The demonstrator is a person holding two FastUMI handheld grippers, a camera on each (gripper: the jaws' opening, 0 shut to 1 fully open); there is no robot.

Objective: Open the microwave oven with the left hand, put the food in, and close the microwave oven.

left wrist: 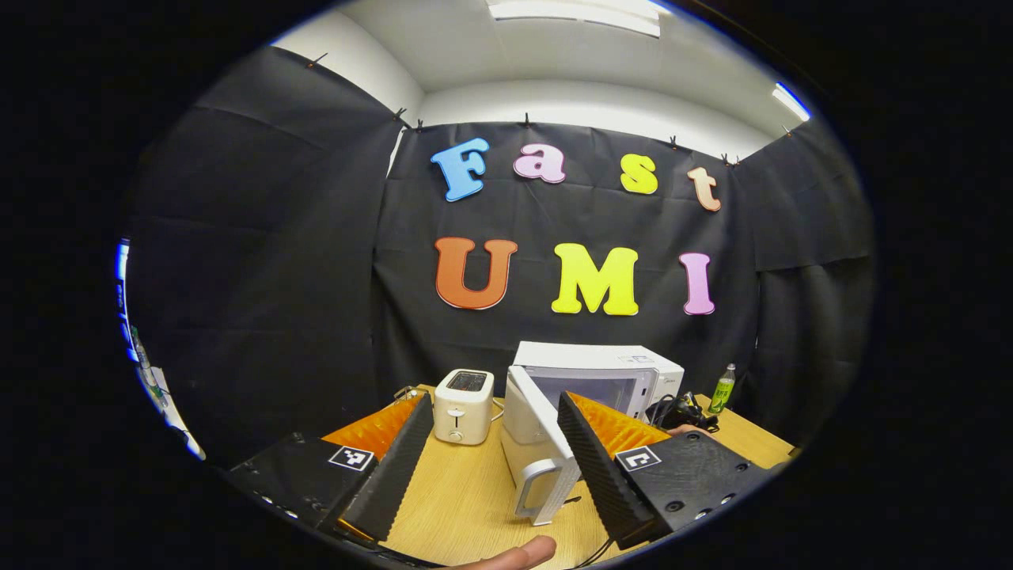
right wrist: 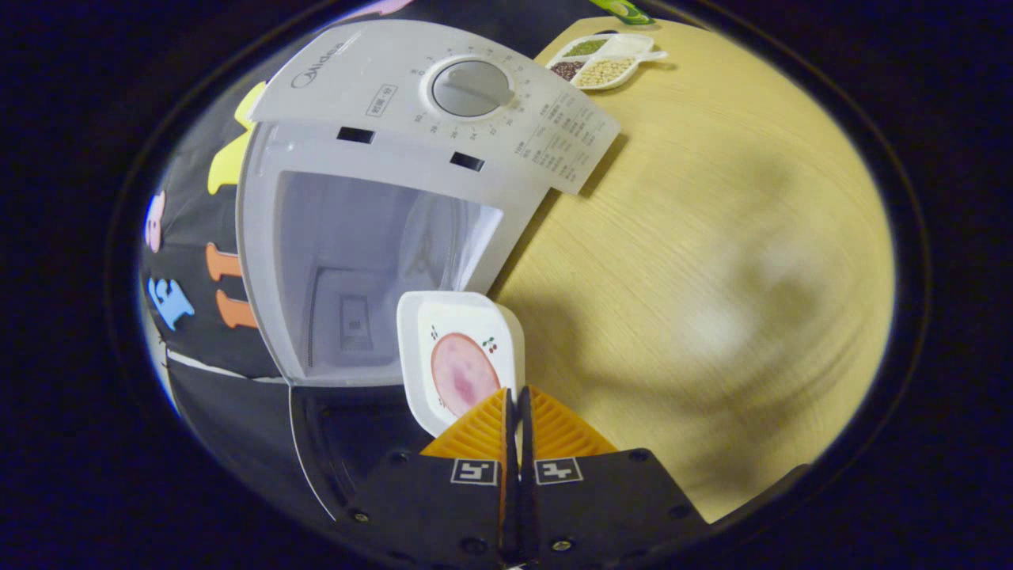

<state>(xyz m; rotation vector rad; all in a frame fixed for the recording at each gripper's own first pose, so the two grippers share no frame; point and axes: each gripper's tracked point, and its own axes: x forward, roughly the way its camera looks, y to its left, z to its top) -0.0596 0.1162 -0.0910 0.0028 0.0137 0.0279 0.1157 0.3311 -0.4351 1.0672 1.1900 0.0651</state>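
1. Left gripper view: microwave oven (left wrist: 625,376) sits on the wooden surface (left wrist: 467,491) at about 1 o'clock from the left gripper (left wrist: 495,439). Its long axis runs side to side along the back wall; the open front faces the camera.
2. Microwave door (left wrist: 538,443) stands swung out toward the camera, hinged on the oven's left side, handle (left wrist: 538,491) at its near edge. The door lies between the two fingers in this view, apart from both as far as can be told.
3. Left gripper jaws are spread wide, nothing between them held.
4. A toaster (left wrist: 464,405) stands just beside the door, at 11 o'clock from the gripper. A green bottle (left wrist: 722,389) stands at the far right of the surface, past the oven.
5. Right gripper view: this camera is rolled, so the oven appears tipped, control panel with dial (right wrist: 472,87) at 12 o'clock and the cavity (right wrist: 356,269) open below it.
6. The right gripper (right wrist: 514,404) has its jaws pinched together on the near rim of a white square dish (right wrist: 459,356) carrying a pink slice of food (right wrist: 463,372).
7. The dish points away from the gripper toward the cavity mouth, its far edge at the opening's threshold; whether it is inside I cannot tell.
8. A divided tray of beans and grains (right wrist: 605,59) lies on the surface at 1 o'clock, well apart from the dish.
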